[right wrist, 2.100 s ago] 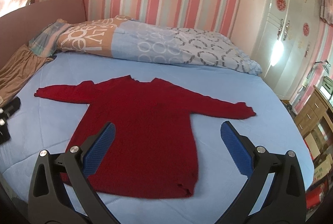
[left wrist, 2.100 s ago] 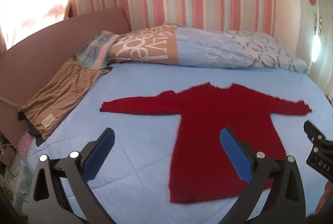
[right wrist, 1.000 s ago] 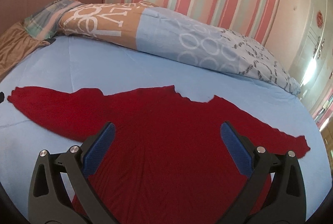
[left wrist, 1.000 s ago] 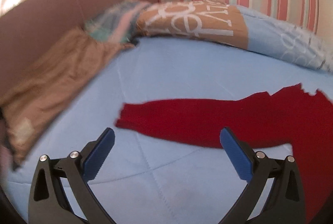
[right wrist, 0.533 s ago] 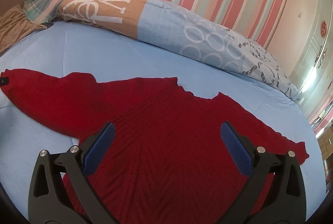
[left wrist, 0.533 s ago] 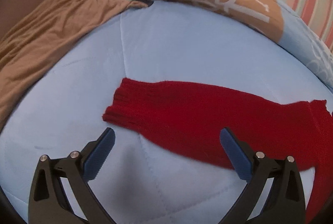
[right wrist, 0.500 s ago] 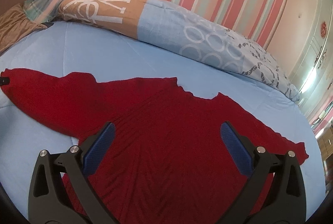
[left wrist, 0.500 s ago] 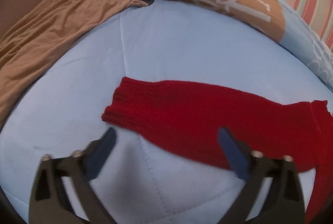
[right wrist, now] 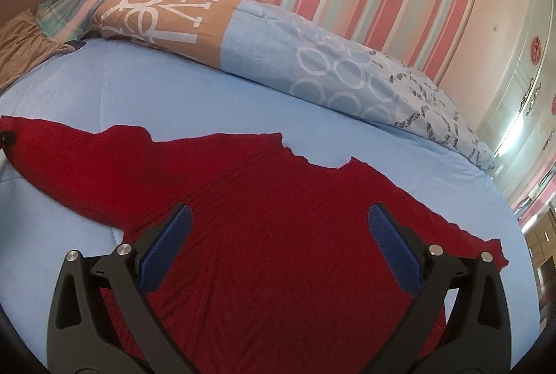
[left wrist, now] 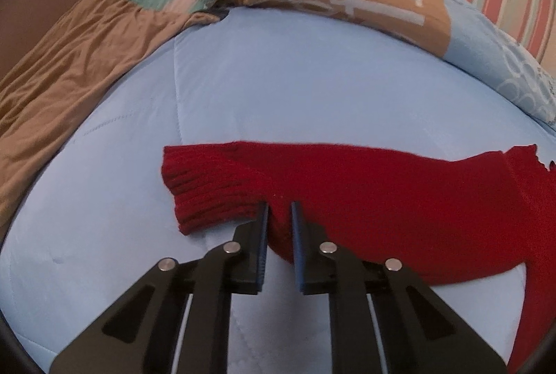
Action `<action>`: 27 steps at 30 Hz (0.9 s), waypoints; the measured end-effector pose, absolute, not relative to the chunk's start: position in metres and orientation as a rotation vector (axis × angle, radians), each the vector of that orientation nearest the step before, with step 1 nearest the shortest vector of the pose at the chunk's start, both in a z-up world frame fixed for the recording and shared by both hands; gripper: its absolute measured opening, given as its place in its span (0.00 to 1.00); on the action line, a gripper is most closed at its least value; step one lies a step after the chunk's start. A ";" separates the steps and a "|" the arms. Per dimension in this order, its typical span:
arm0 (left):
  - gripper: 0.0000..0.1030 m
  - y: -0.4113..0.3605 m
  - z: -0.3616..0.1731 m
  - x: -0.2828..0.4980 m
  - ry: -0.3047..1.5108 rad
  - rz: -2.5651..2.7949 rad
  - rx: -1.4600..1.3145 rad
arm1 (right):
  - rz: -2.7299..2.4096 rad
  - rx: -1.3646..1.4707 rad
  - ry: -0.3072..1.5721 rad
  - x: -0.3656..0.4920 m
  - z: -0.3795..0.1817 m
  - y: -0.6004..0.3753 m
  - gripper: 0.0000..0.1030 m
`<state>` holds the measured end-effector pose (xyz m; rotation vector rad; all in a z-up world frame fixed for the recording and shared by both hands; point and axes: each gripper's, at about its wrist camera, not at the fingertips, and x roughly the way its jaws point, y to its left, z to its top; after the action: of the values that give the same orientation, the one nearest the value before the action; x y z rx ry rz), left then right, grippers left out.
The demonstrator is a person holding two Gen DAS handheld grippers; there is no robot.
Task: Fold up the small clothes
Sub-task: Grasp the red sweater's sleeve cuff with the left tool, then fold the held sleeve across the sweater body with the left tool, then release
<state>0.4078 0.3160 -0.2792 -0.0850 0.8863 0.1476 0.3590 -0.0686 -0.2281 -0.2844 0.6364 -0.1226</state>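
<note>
No fold made yet — red sweater (right wrist: 278, 235) spread flat on bed (left wrist: 278, 89), left gripper (left wrist: 279, 214) closing on sleeve cuff (left wrist: 208, 186), right gripper (right wrist: 278, 235) fingers released above the body.

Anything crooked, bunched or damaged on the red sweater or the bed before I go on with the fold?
Nothing stands out. The red sweater lies flat on the blue bedspread; the only bunching is at the sleeve, pinched where the left tool is closing.

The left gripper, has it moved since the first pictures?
Yes. The left gripper went left along the red sweater, away from its body, down onto the sleeve cuff, jaws closing on it.
</note>
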 end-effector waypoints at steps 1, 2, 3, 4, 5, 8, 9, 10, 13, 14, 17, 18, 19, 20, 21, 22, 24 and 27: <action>0.12 0.313 -0.276 0.407 0.877 0.140 -0.083 | -0.124 -0.283 0.639 0.360 -0.229 -0.071 0.97; 0.12 0.310 -0.272 0.406 0.862 0.130 -0.077 | -0.127 -0.284 0.640 0.360 -0.229 -0.073 0.97; 0.12 0.303 -0.265 0.405 0.843 0.112 -0.068 | -0.131 -0.285 0.639 0.361 -0.229 -0.076 0.97; 0.12 0.298 -0.260 0.405 0.832 0.097 -0.063 | -0.138 -0.285 0.637 0.361 -0.228 -0.080 0.97; 0.12 0.288 -0.253 0.404 0.815 0.076 -0.054 | -0.144 -0.280 0.636 0.362 -0.227 -0.086 0.97; 0.12 0.257 -0.235 0.405 0.782 0.024 -0.020 | -0.157 -0.254 0.638 0.364 -0.226 -0.106 0.97; 0.12 0.244 -0.230 0.405 0.772 0.004 -0.014 | -0.157 -0.243 0.639 0.363 -0.225 -0.113 0.97; 0.12 0.226 -0.222 0.405 0.761 -0.031 -0.017 | -0.163 -0.233 0.638 0.364 -0.224 -0.125 0.97; 0.12 0.174 -0.206 0.403 0.737 -0.111 -0.025 | -0.174 -0.228 0.632 0.363 -0.222 -0.152 0.97; 0.12 0.154 -0.202 0.403 0.732 -0.140 -0.023 | -0.177 -0.225 0.634 0.363 -0.222 -0.163 0.97; 0.12 0.091 -0.193 0.402 0.727 -0.232 -0.019 | -0.174 -0.202 0.644 0.364 -0.223 -0.198 0.97; 0.12 0.065 -0.193 0.402 0.733 -0.267 -0.022 | -0.174 -0.193 0.650 0.364 -0.224 -0.209 0.97; 0.12 0.049 -0.194 0.401 0.738 -0.287 -0.026 | -0.174 -0.180 0.654 0.365 -0.225 -0.224 0.97; 0.12 0.031 -0.196 0.401 0.747 -0.308 -0.030 | -0.181 -0.172 0.658 0.365 -0.225 -0.236 0.97; 0.12 0.006 -0.198 0.399 0.756 -0.337 -0.028 | -0.191 -0.161 0.667 0.366 -0.226 -0.251 0.97; 0.12 -0.011 -0.200 0.399 0.759 -0.350 -0.021 | -0.197 -0.155 0.668 0.365 -0.227 -0.261 0.97; 0.12 -0.041 -0.205 0.402 0.774 -0.381 -0.012 | -0.207 -0.147 0.665 0.365 -0.227 -0.279 0.97; 0.12 -0.092 -0.213 0.407 0.803 -0.435 -0.015 | -0.231 -0.149 0.672 0.364 -0.231 -0.307 0.97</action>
<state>0.4072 -0.0924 -0.2133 -0.0154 0.8034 -0.4347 0.3642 -0.3074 -0.2306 -0.1495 0.6719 -0.2312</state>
